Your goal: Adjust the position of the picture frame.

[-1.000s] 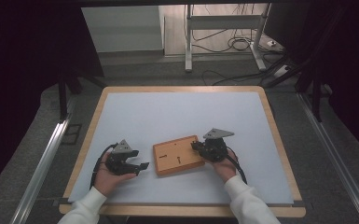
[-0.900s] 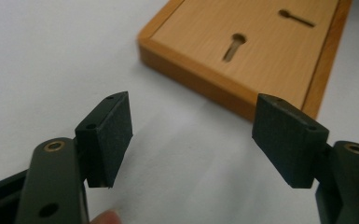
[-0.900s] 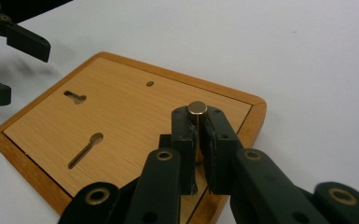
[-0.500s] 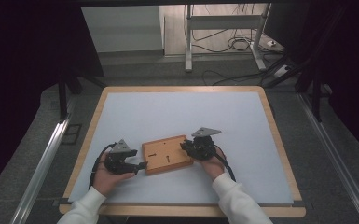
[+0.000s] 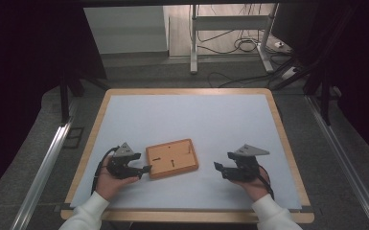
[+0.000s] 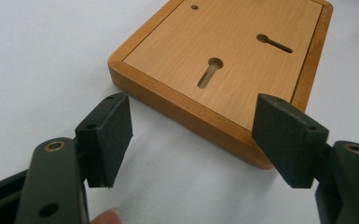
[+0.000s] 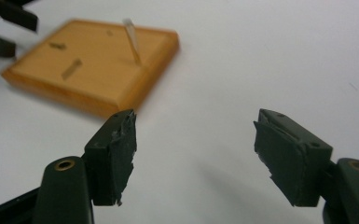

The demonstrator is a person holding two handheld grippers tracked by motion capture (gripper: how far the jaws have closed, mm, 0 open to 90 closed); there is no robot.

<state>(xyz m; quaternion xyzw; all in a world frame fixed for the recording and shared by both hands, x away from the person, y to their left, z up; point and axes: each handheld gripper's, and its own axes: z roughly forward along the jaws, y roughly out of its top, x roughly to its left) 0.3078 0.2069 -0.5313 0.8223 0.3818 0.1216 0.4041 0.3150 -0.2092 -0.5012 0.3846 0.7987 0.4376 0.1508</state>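
A wooden board point(image 5: 171, 158) lies flat on the white tabletop point(image 5: 191, 115), toward the person's edge and a little left of the middle. Its top face has a raised rim and two keyhole slots point(image 6: 209, 72), and a thin pale peg point(image 7: 132, 34) stands up from it near the side facing the right tongs.

The left tongs point(image 5: 141, 169) rest just beside the board's left edge, held low over the tabletop. In the left gripper view point(image 6: 193, 135) their jaws stand wide, with the board's near edge just ahead of them; the pads touch nothing and hold nothing.

The right tongs point(image 5: 219, 167) are well apart from the board, off to its right, pointing back toward it. Their jaws have just been opening and now stand wide, with only bare tabletop between them in the right gripper view point(image 7: 193, 154). The board looks blurred there, up and to the left of the jaws, with the left tongs dark beyond its far corner.
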